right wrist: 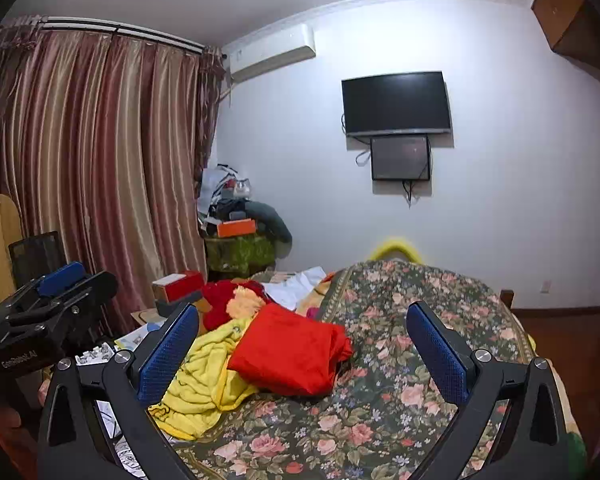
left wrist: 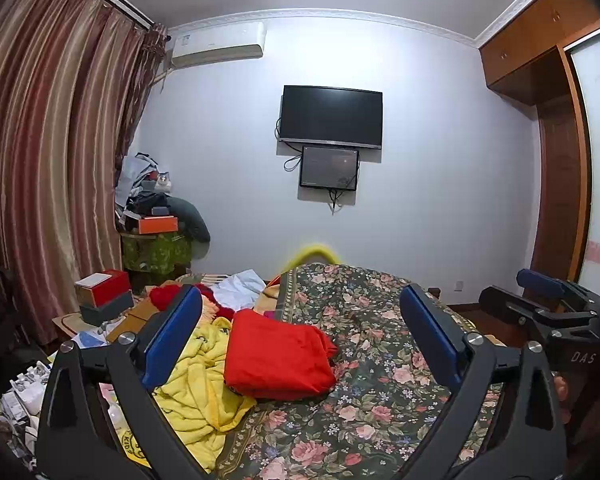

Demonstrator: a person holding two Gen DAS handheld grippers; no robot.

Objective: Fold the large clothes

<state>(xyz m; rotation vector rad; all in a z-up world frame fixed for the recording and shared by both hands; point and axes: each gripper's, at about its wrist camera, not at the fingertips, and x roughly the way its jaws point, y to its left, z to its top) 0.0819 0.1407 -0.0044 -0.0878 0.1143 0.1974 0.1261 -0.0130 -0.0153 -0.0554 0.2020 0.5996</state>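
A folded red garment [left wrist: 278, 360] [right wrist: 292, 354] lies on the floral bedspread [left wrist: 380, 400] [right wrist: 380, 400], partly over a crumpled yellow garment [left wrist: 196, 392] [right wrist: 198, 376]. My left gripper [left wrist: 300, 332] is open and empty, held above the bed with the red garment between and beyond its blue pads [left wrist: 172, 336]. My right gripper [right wrist: 302, 344] is open and empty too, likewise facing the red garment. The right gripper also shows at the right edge of the left wrist view [left wrist: 548, 300], the left gripper at the left edge of the right wrist view [right wrist: 48, 300].
More clothes, red and white, are heaped behind the garments [left wrist: 220, 288] [right wrist: 236, 300]. Boxes [left wrist: 102, 292] and clutter crowd the bed's left side. Curtains [left wrist: 52, 140] hang left, a TV [left wrist: 331, 117] is on the far wall, a wardrobe [left wrist: 556, 152] stands right.
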